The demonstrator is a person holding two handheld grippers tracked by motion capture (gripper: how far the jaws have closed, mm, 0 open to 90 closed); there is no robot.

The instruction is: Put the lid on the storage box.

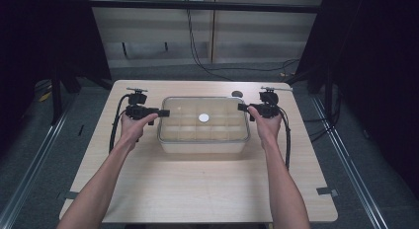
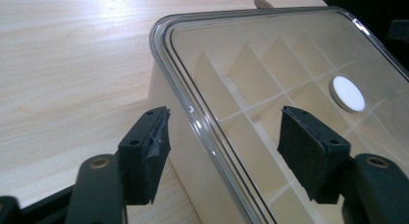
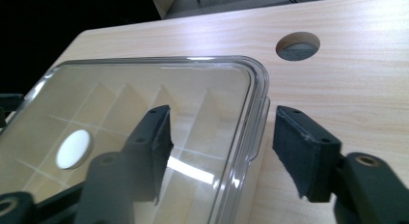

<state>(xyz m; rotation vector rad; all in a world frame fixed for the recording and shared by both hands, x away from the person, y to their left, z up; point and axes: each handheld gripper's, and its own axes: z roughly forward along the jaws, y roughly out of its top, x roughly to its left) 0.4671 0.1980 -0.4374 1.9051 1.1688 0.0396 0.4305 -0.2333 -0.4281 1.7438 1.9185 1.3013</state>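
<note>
Clear plastic forms the lid [image 1: 203, 118] on a pale divided box [image 1: 202, 146] that sits mid-desk [image 1: 197, 189], a white disc [image 1: 203, 118] at its centre. Left gripper [image 1: 163, 113] straddles the lid's left rim, jaws spread, pads off it. Right gripper [image 1: 242, 107] does likewise at the right rim, jaws apart, nothing pinched. A round hole [image 1: 237, 94] lies in the desk just beyond the box's far right corner.
</note>
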